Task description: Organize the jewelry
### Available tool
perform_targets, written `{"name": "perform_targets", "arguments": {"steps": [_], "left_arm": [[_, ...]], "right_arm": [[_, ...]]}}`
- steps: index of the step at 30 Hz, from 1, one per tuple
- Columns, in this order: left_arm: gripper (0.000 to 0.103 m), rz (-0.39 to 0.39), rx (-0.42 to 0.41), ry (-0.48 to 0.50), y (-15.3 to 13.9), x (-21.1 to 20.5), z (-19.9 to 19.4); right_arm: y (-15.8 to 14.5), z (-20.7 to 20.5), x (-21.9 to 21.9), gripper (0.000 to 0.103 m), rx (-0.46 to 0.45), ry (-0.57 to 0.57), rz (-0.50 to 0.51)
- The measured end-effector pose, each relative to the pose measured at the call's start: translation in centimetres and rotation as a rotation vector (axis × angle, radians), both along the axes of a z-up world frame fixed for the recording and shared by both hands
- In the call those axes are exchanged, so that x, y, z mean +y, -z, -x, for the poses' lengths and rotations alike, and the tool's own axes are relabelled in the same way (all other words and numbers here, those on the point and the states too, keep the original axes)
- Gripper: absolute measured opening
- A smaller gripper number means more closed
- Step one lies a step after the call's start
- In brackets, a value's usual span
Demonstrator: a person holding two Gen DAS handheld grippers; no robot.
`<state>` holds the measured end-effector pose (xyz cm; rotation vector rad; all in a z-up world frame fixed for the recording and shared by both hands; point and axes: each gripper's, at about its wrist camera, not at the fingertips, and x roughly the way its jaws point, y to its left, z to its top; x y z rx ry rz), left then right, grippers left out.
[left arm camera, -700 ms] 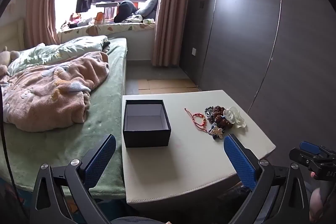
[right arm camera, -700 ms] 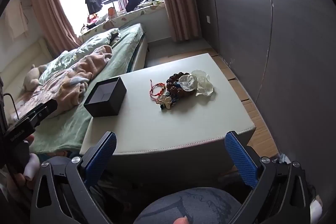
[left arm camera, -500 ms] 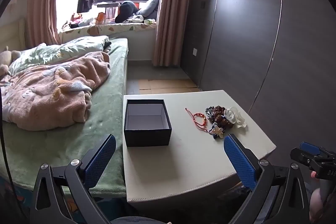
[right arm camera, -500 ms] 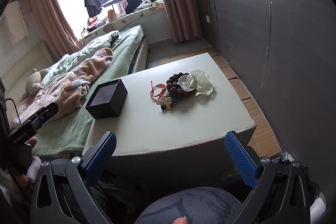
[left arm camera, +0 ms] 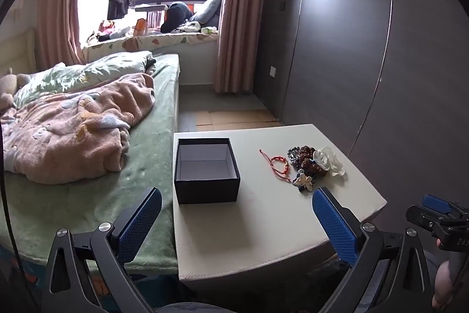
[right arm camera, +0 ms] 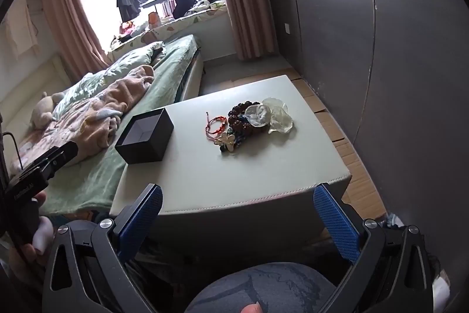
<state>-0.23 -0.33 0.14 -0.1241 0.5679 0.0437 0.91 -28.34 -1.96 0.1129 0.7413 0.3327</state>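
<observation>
Both pairs of fingers are spread wide and hold nothing. The left gripper (left arm camera: 236,220) and the right gripper (right arm camera: 238,217) hang before the near edge of the table (right arm camera: 263,166), well apart from the jewelry.

The jewelry lies in one small heap on the table top, at about 1 o'clock from the left gripper and at 12 o'clock from the right one. In the heap I see a red cord bracelet (right arm camera: 216,125), a dark bead bracelet (right arm camera: 241,119), a pale flower ornament (right arm camera: 226,141) and some clear shell-like pieces (right arm camera: 271,116). They touch and partly cover each other, so I think one piece may drag another when it is lifted.

I judge all of it to be light. The cord is soft and limp, so the fingers should close across the strand at its free left side. The beads are hard and round and may roll or slip; a grip across the ring seems safer. The clear pieces look thin and perhaps fragile, so a gentle grip at an edge is better.

At 10 o'clock from the heap stands a black box (left arm camera: 206,169) with no lid, near the table edge beside the bed (left arm camera: 88,154). Its pale inside is empty.
</observation>
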Motion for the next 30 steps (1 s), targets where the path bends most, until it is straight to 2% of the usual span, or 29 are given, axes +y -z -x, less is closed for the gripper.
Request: {"name": "perform_targets", "arguments": {"steps": [30], "left_arm": [[0.103, -0.010, -0.011, -0.005, -0.20, -0.09, 0.67]], "right_arm": [[-0.21, 0.60, 0.04, 0.103, -0.018, 0.003, -0.005]]}}
